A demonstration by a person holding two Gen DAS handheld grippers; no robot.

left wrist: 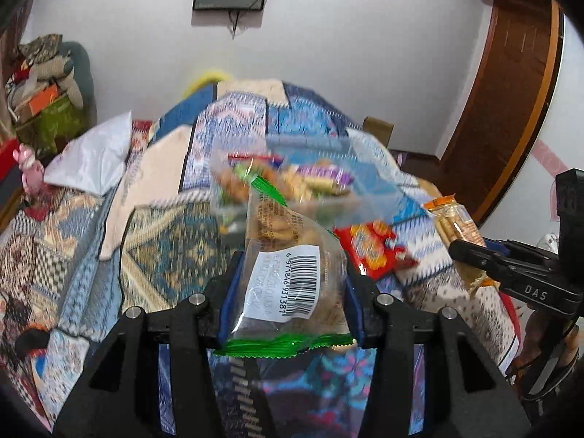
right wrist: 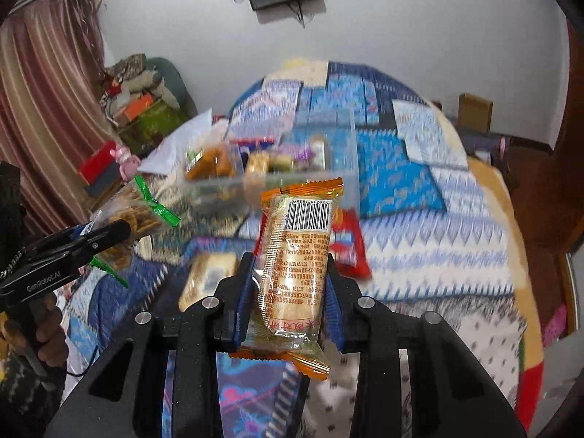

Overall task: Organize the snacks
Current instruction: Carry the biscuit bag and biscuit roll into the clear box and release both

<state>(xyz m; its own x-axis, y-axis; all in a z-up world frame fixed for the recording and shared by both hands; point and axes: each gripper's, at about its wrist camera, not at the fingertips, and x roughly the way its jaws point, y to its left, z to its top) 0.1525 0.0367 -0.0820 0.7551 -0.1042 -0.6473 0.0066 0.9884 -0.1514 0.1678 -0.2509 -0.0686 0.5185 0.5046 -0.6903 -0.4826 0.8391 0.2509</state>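
Note:
My left gripper [left wrist: 290,259] is shut on a clear green-edged snack packet [left wrist: 292,266] with a barcode label, held above the bed. My right gripper [right wrist: 288,259] is shut on an orange-edged biscuit packet [right wrist: 295,255], also held up. A clear plastic box [left wrist: 288,179] with several snacks inside sits on the bed beyond both grippers; it also shows in the right wrist view [right wrist: 270,168]. A red snack packet [left wrist: 372,248] lies on the bed right of the left gripper, and in the right wrist view [right wrist: 350,248] behind the biscuit packet. Another pale packet [right wrist: 208,277] lies near the right gripper's left finger.
The bed is covered with a patterned blue quilt [left wrist: 164,248]. A white pillow [left wrist: 91,157] lies at the left. Piled bags and boxes [left wrist: 43,91] stand by the wall at the far left. A wooden door [left wrist: 511,109] is at the right.

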